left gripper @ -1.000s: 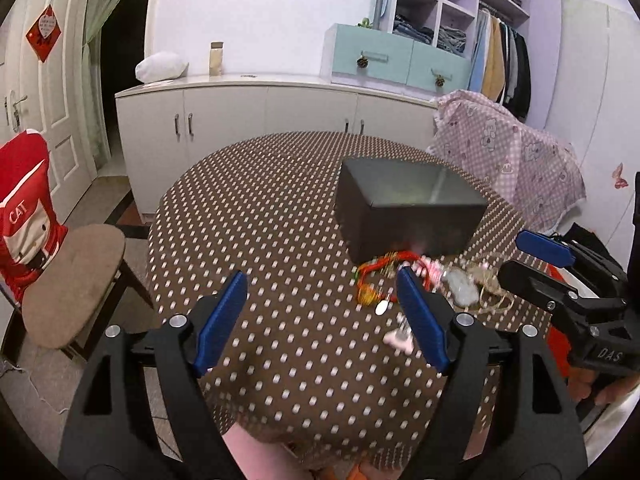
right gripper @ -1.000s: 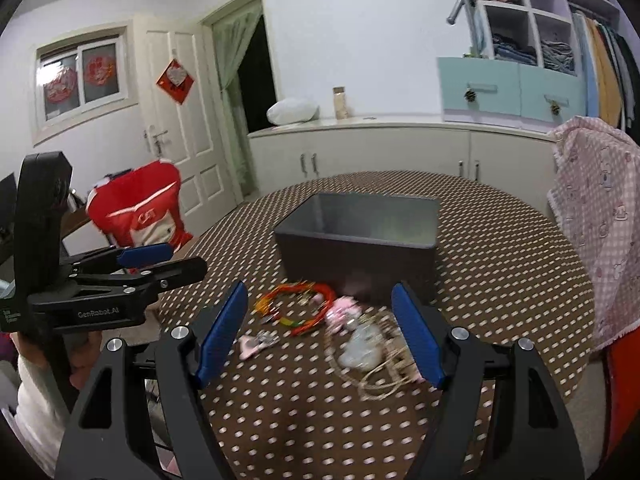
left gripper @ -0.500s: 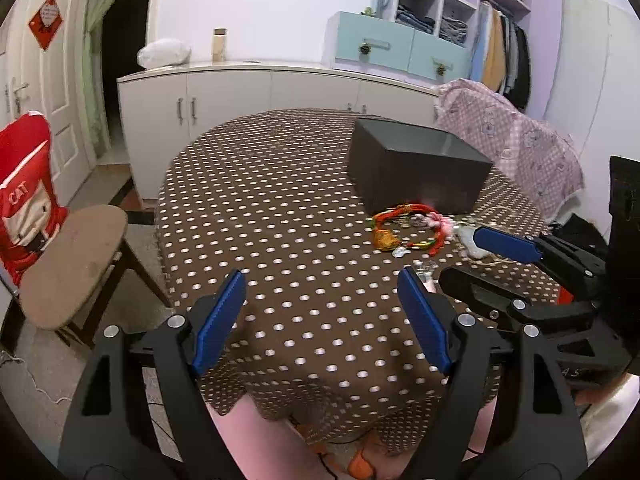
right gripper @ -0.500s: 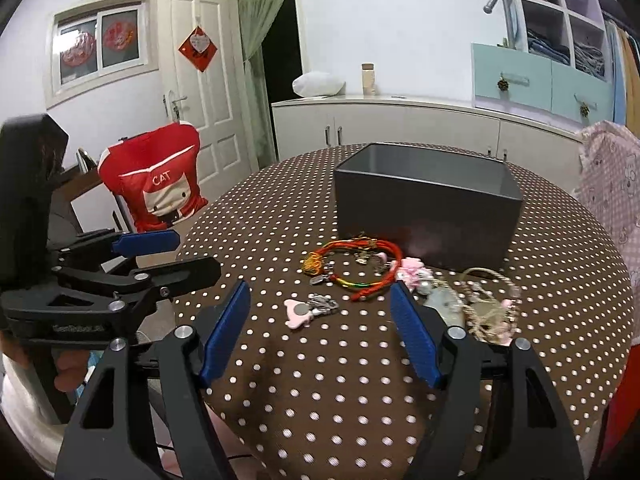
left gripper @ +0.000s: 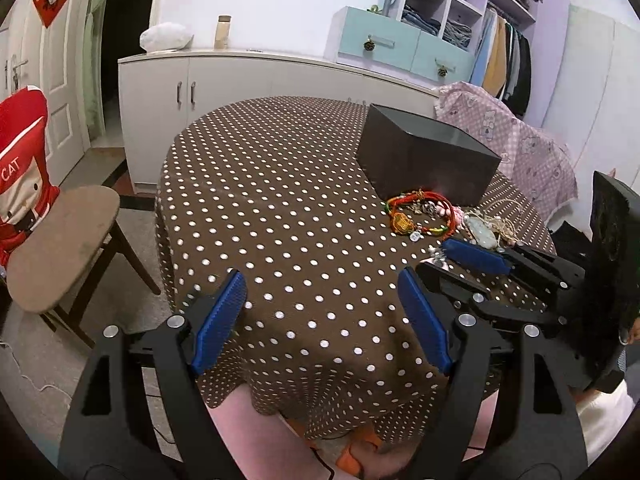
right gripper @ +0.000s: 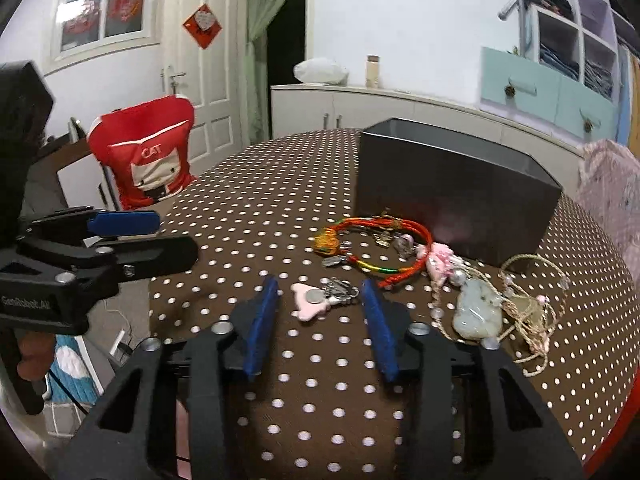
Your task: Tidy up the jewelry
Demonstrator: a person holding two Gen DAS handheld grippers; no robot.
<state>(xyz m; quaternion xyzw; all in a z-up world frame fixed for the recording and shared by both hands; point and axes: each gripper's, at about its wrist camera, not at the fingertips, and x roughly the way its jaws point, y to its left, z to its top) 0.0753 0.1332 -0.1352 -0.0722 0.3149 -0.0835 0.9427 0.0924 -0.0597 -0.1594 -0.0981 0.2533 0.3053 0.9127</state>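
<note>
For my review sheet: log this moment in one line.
right gripper: open, around pink charm | left gripper: open, idle | box: untouched

Pink charm (right gripper: pixel 311 301), red bracelet (right gripper: pixel 372 250), jade necklace (right gripper: pixel 478 312) lie before dark box (right gripper: pixel 452 188).

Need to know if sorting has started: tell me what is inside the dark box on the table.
Neither view shows. The dark box is open-topped, but both cameras sit too low: only its outer walls and a strip of inner wall appear. The floor is hidden by its near wall.
</note>
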